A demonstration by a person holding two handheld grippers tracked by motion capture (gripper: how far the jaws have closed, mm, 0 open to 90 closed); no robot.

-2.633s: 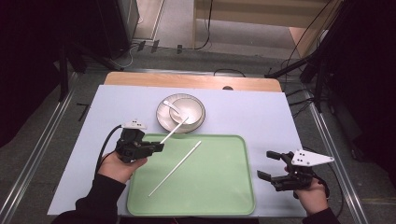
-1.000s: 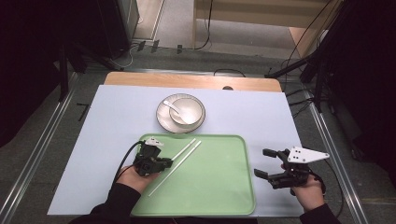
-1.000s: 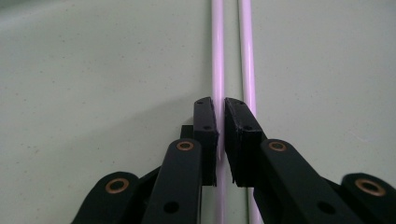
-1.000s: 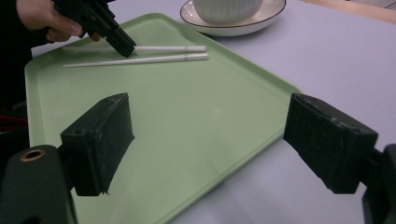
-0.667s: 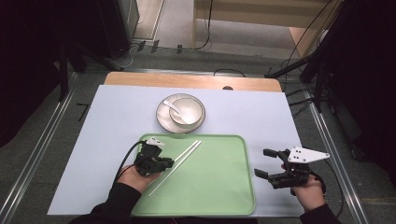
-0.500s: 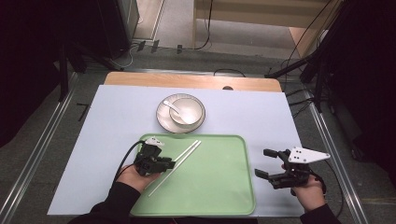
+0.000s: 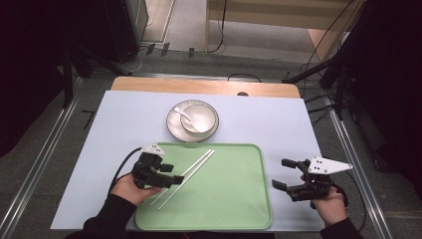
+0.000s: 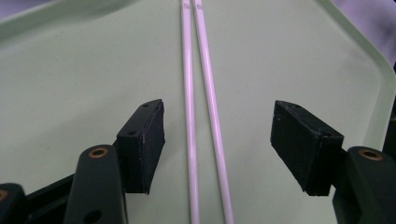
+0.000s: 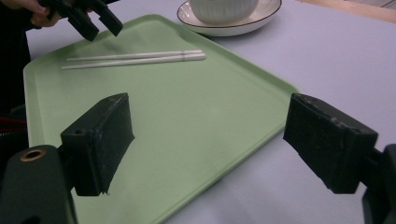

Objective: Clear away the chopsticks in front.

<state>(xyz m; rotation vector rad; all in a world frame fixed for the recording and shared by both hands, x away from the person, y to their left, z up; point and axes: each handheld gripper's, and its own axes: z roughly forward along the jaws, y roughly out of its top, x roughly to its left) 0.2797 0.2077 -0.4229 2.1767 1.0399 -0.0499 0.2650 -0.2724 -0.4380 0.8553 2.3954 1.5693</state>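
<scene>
The left gripper (image 7: 171,180) has come down from beside the bowl to the near-left part of the green tray (image 7: 239,214), and a second chopstick now lies with the first, so the chopsticks (image 7: 185,178) rest as a pair on the tray. Its jaws stand apart, straddling them without touching; the placing looks done. The pair's long axis runs diagonally, far ends pointing toward the bowl (image 7: 198,118). The right gripper (image 7: 283,175) hangs spread and empty above the surface (image 7: 119,119) just off the tray's right edge.
</scene>
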